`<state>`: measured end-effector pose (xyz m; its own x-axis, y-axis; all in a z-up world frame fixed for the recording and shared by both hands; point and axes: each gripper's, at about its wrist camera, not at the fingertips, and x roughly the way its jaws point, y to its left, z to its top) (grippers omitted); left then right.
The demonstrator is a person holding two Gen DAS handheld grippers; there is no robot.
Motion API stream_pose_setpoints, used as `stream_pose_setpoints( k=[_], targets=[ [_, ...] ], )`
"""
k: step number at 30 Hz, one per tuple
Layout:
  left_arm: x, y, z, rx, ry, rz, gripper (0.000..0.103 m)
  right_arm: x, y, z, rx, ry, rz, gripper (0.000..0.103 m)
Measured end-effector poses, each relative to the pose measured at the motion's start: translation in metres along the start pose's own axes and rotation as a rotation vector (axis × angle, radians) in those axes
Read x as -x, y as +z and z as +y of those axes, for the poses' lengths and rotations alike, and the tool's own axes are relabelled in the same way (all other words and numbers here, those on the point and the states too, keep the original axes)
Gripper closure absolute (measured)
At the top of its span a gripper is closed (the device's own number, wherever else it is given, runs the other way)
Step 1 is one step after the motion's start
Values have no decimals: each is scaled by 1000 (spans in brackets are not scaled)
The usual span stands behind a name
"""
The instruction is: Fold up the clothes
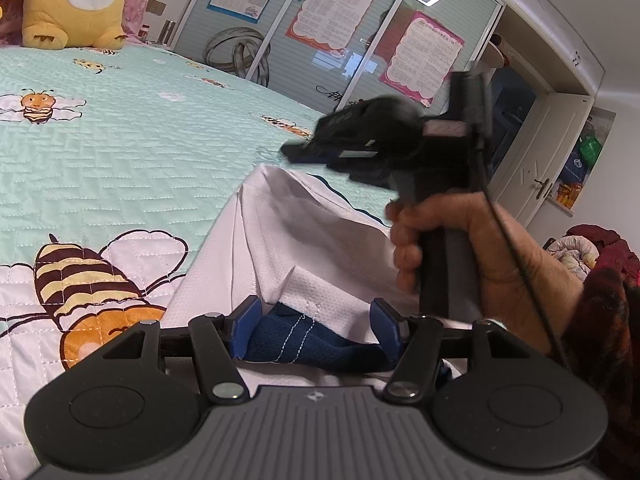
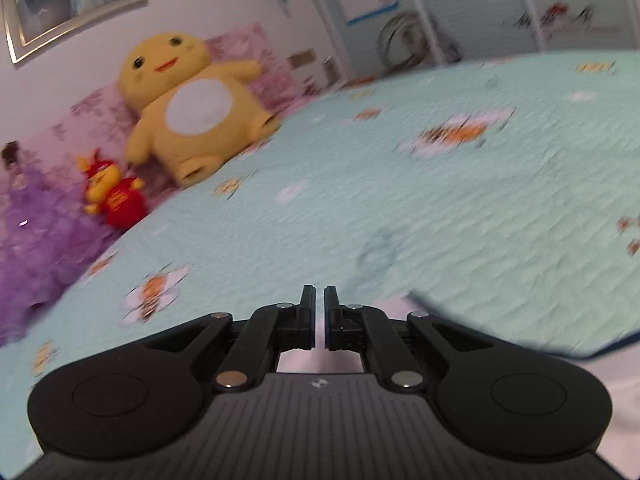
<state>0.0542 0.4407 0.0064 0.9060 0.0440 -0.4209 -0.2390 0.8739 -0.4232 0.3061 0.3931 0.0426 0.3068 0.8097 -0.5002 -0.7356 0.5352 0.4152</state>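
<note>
Mid-fold: my left hand-held gripper (image 1: 316, 328) stands wide around the white garment's (image 1: 304, 232) navy hem on the bed (image 1: 140, 152); my right hand-held gripper (image 2: 319, 312) is closed, empty; next, clamp the hem.

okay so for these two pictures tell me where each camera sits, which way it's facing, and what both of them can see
Left wrist: sits on the left gripper, looking across the white garment with navy trim toward glass wardrobe doors; shows its open fingers, plus the person's right hand holding the right gripper.
Right wrist: sits on the right gripper, jaws shut on nothing, facing the pink headboard and small red toy.
Shared: mint bee-print quilt, yellow plush toy, and the wardrobe doors.
</note>
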Motion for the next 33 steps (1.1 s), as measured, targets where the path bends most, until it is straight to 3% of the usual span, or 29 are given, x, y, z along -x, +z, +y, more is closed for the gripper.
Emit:
stream_pose_setpoints(
  k=[2, 7, 11, 14, 17, 18, 21, 26, 30, 33],
  targets=[
    [0, 0, 1, 2, -2, 0, 39, -19, -6, 1, 21, -79, 59, 103],
    [0, 1, 2, 6, -7, 1, 39, -10, -9, 2, -29, -83, -31, 97],
    [0, 0, 2, 6, -7, 1, 38, 46, -18, -11, -79, -80, -145, 97],
    [0, 1, 2, 4, -6, 2, 38, 99, -30, -44, -212, -109, -275, 97],
    [0, 1, 2, 2, -5, 2, 38, 141, -44, -81, -317, -234, -366, 80],
    [0, 1, 2, 3, -6, 1, 38, 153, -49, -93, -338, -286, -387, 80],
    [0, 1, 3, 7, -10, 0, 39, 166, -62, -120, -416, -346, -406, 80],
    [0, 1, 3, 6, -10, 1, 39, 159, -80, -135, -498, -297, -447, 80],
    [0, 2, 1, -3, -3, 3, 40, 146, -87, -147, -554, -290, -376, 82],
    [-1, 1, -1, -13, 4, 4, 39, 150, -91, -148, -572, -278, -384, 82]
  ],
)
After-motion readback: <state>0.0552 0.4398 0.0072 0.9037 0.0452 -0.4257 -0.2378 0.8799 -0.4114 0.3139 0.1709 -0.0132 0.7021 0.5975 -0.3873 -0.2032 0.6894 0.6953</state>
